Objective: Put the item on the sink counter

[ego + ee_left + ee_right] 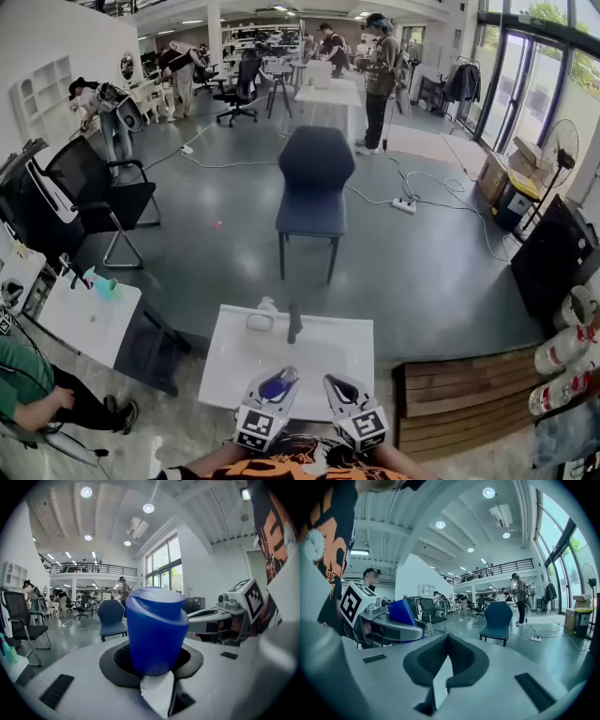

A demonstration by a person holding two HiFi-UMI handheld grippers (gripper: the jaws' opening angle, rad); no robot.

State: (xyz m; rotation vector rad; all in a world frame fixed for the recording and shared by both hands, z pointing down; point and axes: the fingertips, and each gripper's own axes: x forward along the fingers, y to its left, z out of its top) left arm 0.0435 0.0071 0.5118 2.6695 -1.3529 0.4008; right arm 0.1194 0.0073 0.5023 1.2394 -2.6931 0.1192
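Blue cup [154, 630] clamped in left hand-held gripper [277, 379].

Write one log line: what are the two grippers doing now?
left gripper: shut on cup | right gripper: shut, empty | cup: blue, not yet on counter

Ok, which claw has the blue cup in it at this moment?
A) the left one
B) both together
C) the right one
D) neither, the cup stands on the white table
A: in the left gripper view the blue cup sits clamped between the pads of the left claw, while the right claw has its jaws together with nothing between them.
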